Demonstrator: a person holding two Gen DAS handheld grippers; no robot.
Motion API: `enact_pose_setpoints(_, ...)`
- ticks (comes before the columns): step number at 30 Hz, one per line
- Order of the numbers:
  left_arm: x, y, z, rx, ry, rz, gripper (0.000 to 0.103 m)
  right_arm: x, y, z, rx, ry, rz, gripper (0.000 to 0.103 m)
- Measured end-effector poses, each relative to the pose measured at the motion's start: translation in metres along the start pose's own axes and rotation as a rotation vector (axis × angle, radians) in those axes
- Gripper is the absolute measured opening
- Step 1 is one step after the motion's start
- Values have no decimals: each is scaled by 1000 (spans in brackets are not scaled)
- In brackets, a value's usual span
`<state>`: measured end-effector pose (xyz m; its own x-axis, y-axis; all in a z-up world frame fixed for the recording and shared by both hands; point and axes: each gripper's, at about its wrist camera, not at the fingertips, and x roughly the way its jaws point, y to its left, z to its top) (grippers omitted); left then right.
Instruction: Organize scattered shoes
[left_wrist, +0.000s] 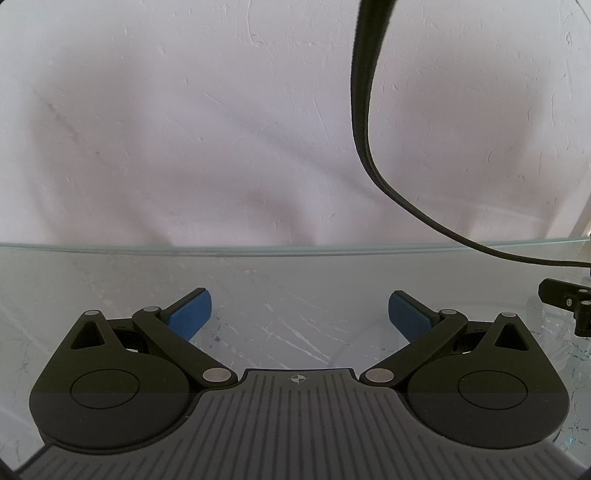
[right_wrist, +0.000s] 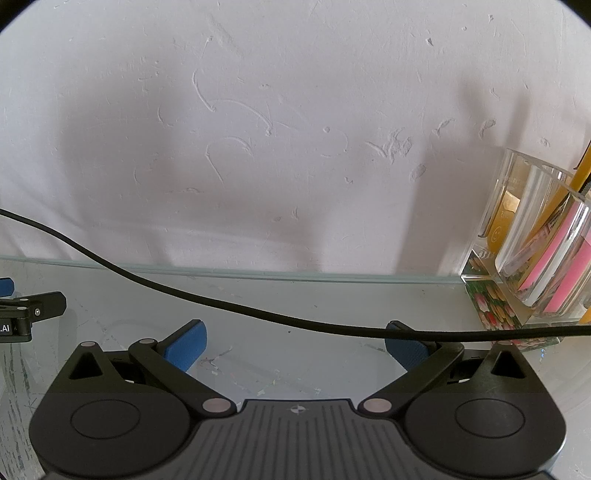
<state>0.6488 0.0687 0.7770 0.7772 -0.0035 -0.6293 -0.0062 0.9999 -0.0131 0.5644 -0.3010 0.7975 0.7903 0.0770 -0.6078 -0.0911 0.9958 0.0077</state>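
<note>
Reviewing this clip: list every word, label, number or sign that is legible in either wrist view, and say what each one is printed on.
".AI" – white letters on a black part at the left edge of the right wrist view; the start is cut off by the frame.
Faint print on the clear holder, on its upper wall: too small to read.
Crosshair mark, no text, on the left gripper body and the right gripper body.
Nothing else is legible.

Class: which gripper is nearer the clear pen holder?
Right. The pen holder stands just right of the right gripper; the left gripper lies farther left, holder unseen.
</note>
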Motion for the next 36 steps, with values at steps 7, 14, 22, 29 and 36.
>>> enact_pose_setpoints(7, 1, 1, 0, 0, 0, 0, 103, 0, 1, 0, 0, 0, 0, 103)
enact_pose_setpoints(14, 0, 1, 0, 0, 0, 0, 103, 0, 0, 0, 0, 0, 0, 103)
enact_pose_setpoints(22, 0, 1, 0, 0, 0, 0, 103, 0, -1, 0, 0, 0, 0, 103)
enact_pose_setpoints(29, -3, 1, -1, 0, 0, 0, 103, 1, 0, 0, 0, 0, 0, 103)
enact_pose_setpoints(36, -1, 2, -1, 0, 0, 0, 103, -2, -4, 2, 0, 0, 0, 103)
